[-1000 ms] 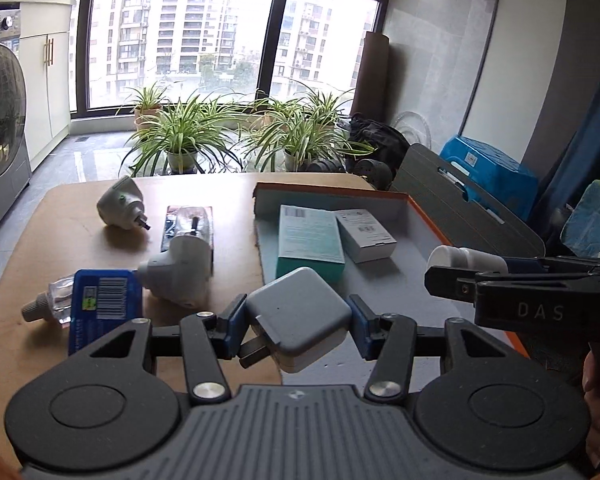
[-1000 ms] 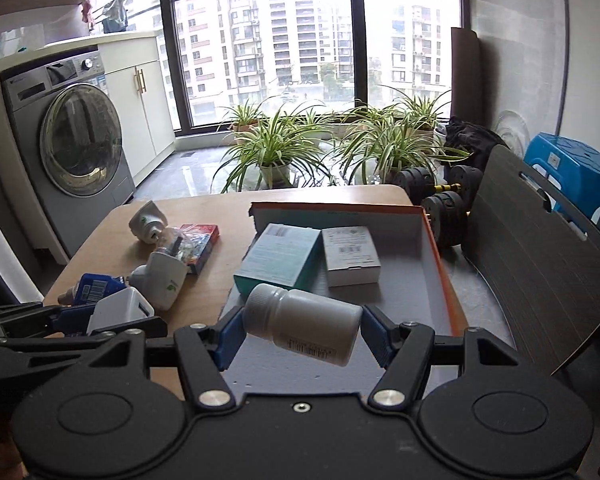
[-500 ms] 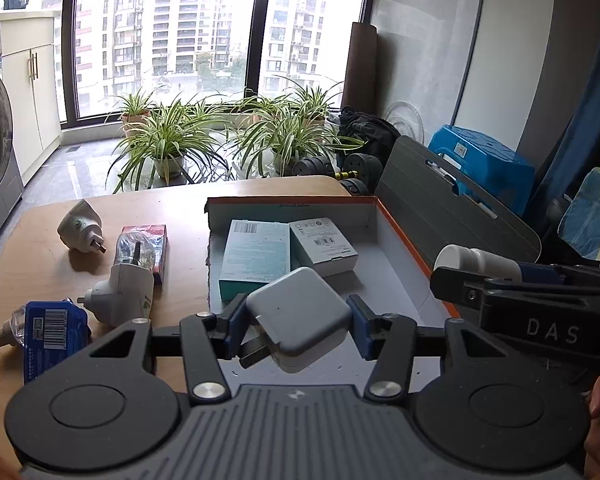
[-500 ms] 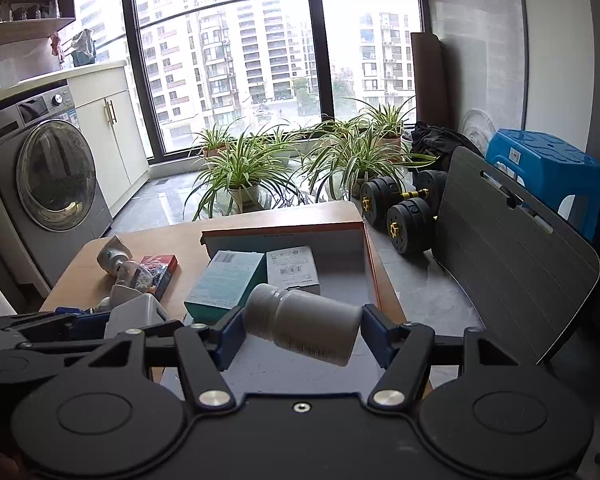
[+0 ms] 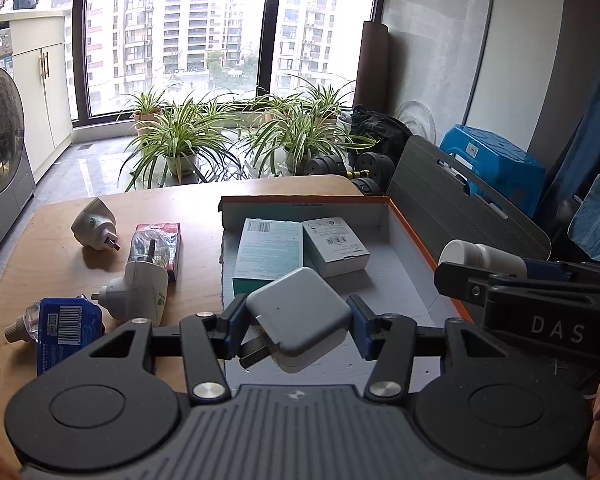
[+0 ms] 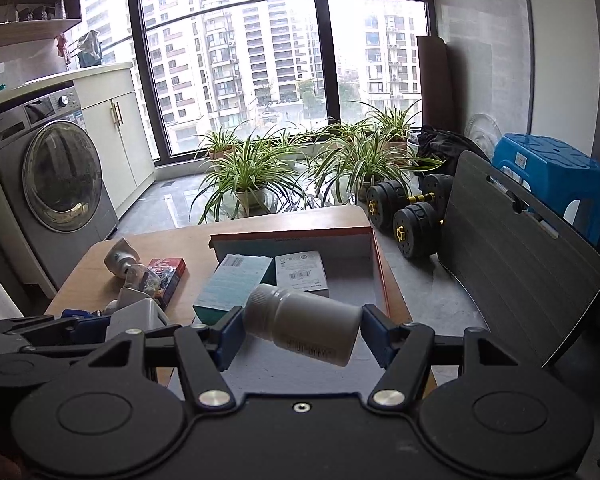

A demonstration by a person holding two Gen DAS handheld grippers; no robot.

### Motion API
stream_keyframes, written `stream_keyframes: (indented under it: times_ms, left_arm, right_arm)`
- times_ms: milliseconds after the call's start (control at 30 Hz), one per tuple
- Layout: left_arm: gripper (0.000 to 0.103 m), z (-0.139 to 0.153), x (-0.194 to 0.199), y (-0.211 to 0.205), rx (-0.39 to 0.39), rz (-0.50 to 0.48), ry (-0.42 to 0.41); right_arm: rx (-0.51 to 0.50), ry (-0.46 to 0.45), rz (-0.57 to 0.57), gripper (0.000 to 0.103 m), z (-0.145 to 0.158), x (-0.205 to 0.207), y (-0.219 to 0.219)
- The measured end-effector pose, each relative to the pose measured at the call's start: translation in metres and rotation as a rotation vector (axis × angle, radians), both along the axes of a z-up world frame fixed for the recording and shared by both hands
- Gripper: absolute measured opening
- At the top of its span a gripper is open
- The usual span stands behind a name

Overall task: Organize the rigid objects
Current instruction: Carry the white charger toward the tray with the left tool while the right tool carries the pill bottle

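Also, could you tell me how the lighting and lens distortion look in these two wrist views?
Left wrist view: window blown out, table evenly lit, charger sharp, fisheye bending the frame edges. Right wrist view: same backlight, the window frame bowed, washing machine door glinting, bottle sharp.

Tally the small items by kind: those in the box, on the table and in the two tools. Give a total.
Cartons in the box: 2, teal carton and white carton
Plug-in units on the table: 2, and
Red packet: 1
Blue refill pack: 1
White charger, in left tool: 1
White bottle, in right tool: 1
Total: 8
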State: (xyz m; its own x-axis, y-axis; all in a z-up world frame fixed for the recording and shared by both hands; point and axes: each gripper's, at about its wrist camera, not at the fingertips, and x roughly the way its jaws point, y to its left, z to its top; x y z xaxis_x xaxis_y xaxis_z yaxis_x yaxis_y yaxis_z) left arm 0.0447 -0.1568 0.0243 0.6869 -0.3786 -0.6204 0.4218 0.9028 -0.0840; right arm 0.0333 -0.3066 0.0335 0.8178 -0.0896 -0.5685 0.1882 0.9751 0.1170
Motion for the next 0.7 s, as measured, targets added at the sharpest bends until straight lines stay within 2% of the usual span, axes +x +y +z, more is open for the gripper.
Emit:
stream_keyframes:
  times_ms: [700]
  left_arm:
    - [0.053,-0.0039,-0.0006,0.0031,-0.007,0.016,0.016]
  right_arm:
    - [-0.003,0.005,0.012,0.076,0.0016,0.0013,0.0047]
